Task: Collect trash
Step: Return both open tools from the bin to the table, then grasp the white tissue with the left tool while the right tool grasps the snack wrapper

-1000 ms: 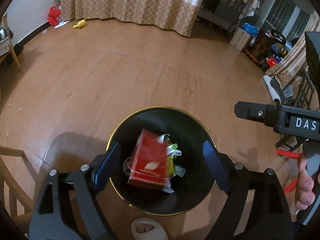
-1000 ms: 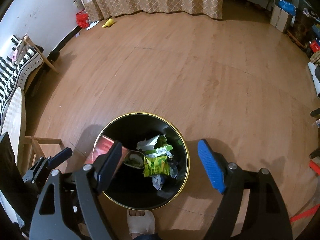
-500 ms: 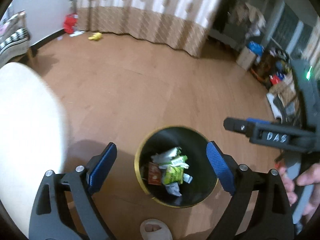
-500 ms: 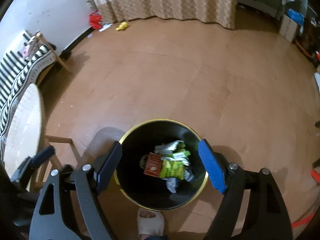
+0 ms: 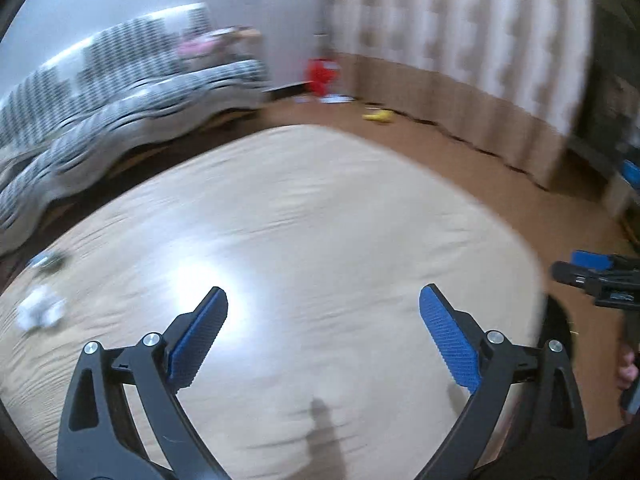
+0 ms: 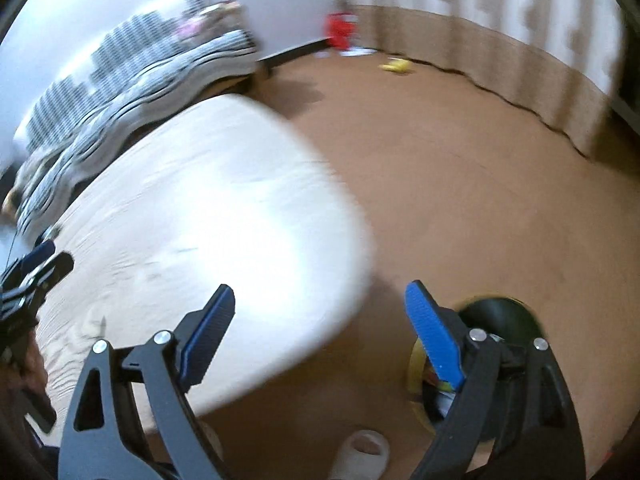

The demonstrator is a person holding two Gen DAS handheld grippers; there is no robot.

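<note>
My left gripper (image 5: 323,330) is open and empty above a round pale wooden table (image 5: 300,216). A crumpled white paper (image 5: 40,312) and a small dark scrap (image 5: 50,260) lie blurred at the table's left edge. My right gripper (image 6: 320,328) is open and empty over the table's right edge (image 6: 348,216). The black bin with a gold rim (image 6: 500,320) stands on the floor at lower right, partly hidden behind the right finger (image 6: 434,338). The right gripper also shows in the left wrist view (image 5: 592,272), and the left one in the right wrist view (image 6: 32,272).
A striped black-and-white sofa (image 5: 120,96) runs along the wall at left. A curtain (image 5: 460,40) hangs at the back. A red bag (image 5: 320,74) and a yellow toy (image 5: 378,116) lie on the wooden floor (image 6: 480,200). A slippered foot (image 6: 362,446) is below.
Both grippers swung up and left from above the bin to over the table. The red box dropped into the bin. Both views are motion-blurred now.
</note>
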